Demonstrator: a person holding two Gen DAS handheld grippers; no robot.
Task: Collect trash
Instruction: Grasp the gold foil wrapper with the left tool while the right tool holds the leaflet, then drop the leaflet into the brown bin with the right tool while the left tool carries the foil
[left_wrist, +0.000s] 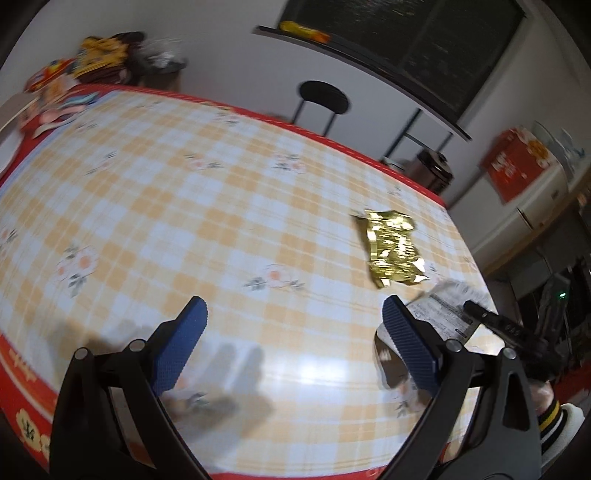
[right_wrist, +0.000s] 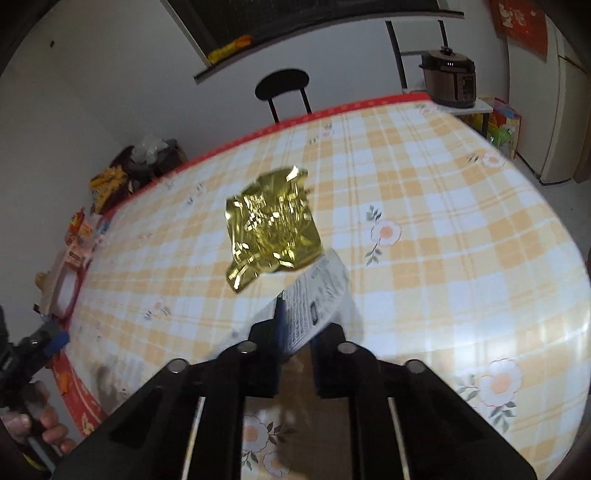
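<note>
A crumpled gold foil wrapper (left_wrist: 393, 247) lies on the checked tablecloth (left_wrist: 184, 221) near its right edge; it also shows in the right wrist view (right_wrist: 273, 225). My left gripper (left_wrist: 295, 314) is open and empty above the cloth, left of the wrapper. My right gripper (right_wrist: 295, 325) is shut on a white printed wrapper (right_wrist: 317, 295), held just above the table right beside the gold one; that white wrapper also shows in the left wrist view (left_wrist: 443, 310).
A pile of snack packets (left_wrist: 74, 74) sits at the table's far left corner. A black chair (right_wrist: 282, 88) stands behind the table. A pressure cooker (right_wrist: 448, 79) sits on a side shelf. A red box (left_wrist: 517, 162) stands on a fridge.
</note>
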